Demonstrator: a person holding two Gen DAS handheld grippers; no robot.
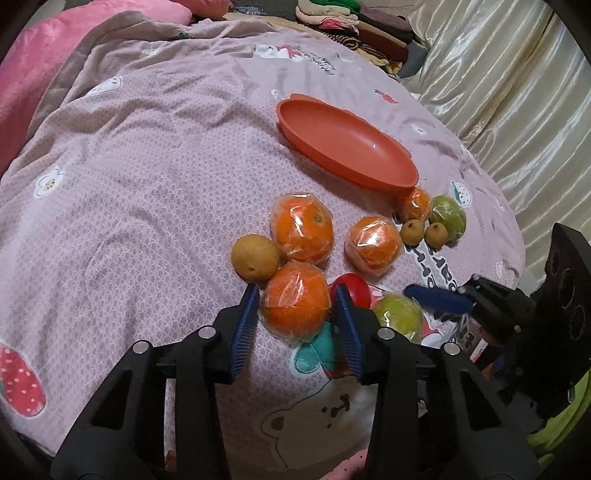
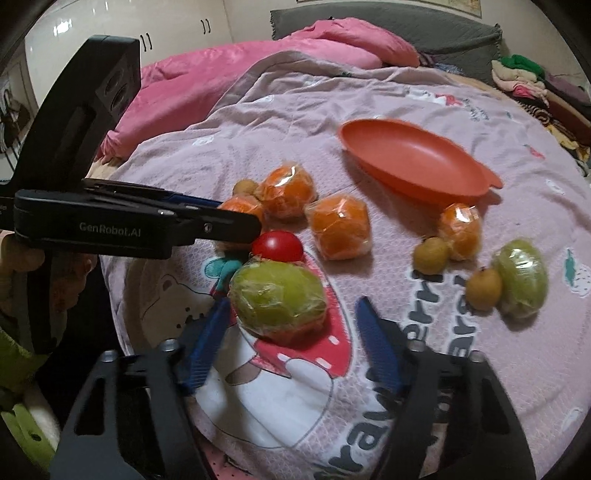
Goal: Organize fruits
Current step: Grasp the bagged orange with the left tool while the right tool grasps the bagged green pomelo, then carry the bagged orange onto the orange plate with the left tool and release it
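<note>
Closing in on a plastic-wrapped orange point(image 1: 297, 301), the left gripper point(image 1: 295, 299) has its blue fingers point(image 1: 245, 325) on either side of the fruit, right against the wrap, though whether they press it cannot be told for sure. The fruit sits on the bed quilt point(image 1: 147, 166), a pinkish cover printed with bears and strawberries. Just beside this orange lie a brown round fruit point(image 1: 255, 257), a second wrapped orange point(image 1: 302, 227) and a third one point(image 1: 373, 243), with a small red tomato point(image 1: 356, 291) touching the inner finger.

The right gripper point(image 2: 291, 314) stands half open around a wrapped green fruit point(image 2: 277, 297); its left finger point(image 2: 207, 339) touches the wrap, while the right finger stands apart from it, so the fruit is between them but not clamped. The tomato sits just behind this green fruit.

Farther off, an oval orange dish point(image 2: 417, 162) lies on the quilt with nothing in it. Near its closer end are a smaller wrapped orange point(image 2: 460, 230), two little brown fruits point(image 2: 430, 254) and point(image 2: 484, 288), and another wrapped green fruit point(image 2: 522, 282). Folded clothes point(image 1: 351, 22) are stacked at the far edge of the bed.
</note>
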